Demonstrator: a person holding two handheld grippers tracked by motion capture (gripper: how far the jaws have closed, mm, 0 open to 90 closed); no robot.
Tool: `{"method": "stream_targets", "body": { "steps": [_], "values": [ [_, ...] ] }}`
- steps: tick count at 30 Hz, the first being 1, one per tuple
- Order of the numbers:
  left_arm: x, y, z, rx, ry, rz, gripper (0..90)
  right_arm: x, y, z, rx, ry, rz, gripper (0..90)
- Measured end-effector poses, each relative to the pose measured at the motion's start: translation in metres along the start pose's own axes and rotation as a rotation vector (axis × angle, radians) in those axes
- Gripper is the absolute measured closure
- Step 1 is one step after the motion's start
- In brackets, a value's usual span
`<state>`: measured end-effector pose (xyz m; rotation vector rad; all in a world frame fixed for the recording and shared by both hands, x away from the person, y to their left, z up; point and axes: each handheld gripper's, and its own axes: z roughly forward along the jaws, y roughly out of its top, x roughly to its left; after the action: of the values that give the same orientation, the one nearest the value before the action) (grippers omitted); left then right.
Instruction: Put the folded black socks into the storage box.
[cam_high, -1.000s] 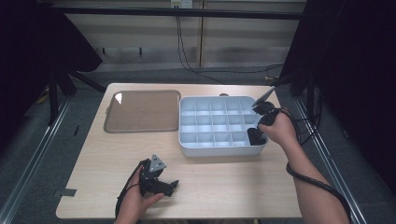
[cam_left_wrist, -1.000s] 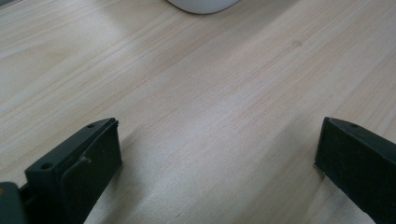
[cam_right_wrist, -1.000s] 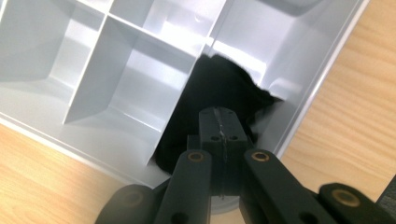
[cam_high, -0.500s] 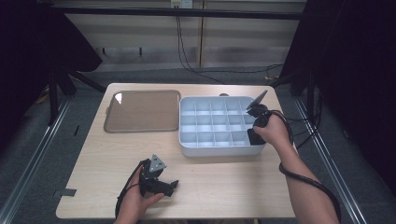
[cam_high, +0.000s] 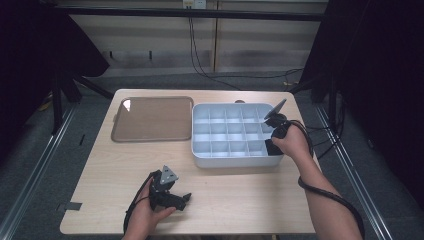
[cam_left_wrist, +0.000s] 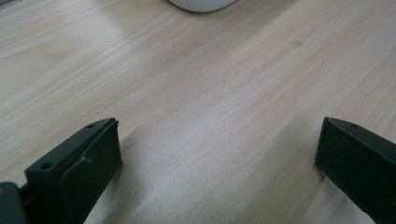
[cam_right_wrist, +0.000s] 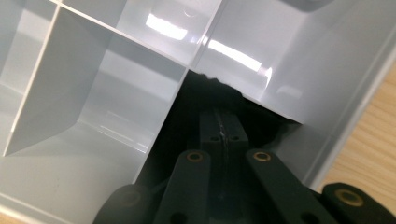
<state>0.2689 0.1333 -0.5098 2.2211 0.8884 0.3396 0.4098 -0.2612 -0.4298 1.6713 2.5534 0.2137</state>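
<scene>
Dipping right tool (cam_right_wrist: 223, 135), jaws together, into organizer box (cam_high: 220, 135) corner compartment.

Pale grey organiser (cam_high: 235, 160); brownish (perhaps tinted) lid (cam_high: 152, 119).

Right claw (cam_right_wrist: 223, 135) tips lost in dark organizer (cam_right_wrist: 116, 84) corner compartment; contents untellable.

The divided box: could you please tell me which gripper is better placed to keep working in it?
Right. The right gripper is inside the box's corner compartment; the left gripper rests apart on the table.
</scene>
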Motion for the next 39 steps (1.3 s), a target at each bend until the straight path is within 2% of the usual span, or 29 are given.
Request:
{"method": "stream_targets", "body": {
  "steps": [3, 10, 14, 17, 26, 33, 39],
  "values": [
    [0.0, 0.0, 0.0, 0.0, -0.001, 0.0, 0.0, -0.001, -0.004, -0.009, -0.017, 0.004, -0.004, 78.5],
    [0.0, 0.0, -0.001, 0.005, 0.0, 0.001, 0.0, -0.001, -0.007, -0.026, -0.05, 0.005, -0.003, 71.5],
    [0.0, 0.0, -0.001, 0.005, 0.0, 0.001, 0.0, 0.001, -0.008, -0.032, -0.054, -0.002, -0.003, 69.1],
    [0.0, 0.0, -0.001, 0.005, 0.0, 0.001, 0.0, 0.002, -0.008, -0.038, -0.052, -0.009, -0.004, 64.1],
    [0.0, 0.0, -0.001, 0.005, 0.001, 0.0, 0.0, 0.003, -0.014, -0.043, -0.068, 0.009, -0.006, 55.4],
    [0.0, 0.0, 0.0, -0.003, -0.002, 0.001, 0.0, 0.007, -0.019, -0.05, -0.078, 0.036, -0.03, 44.0],
    [0.0, 0.0, 0.0, -0.001, 0.001, 0.001, 0.0, 0.013, -0.025, -0.057, -0.089, 0.056, -0.048, 38.0]
  ]
}}
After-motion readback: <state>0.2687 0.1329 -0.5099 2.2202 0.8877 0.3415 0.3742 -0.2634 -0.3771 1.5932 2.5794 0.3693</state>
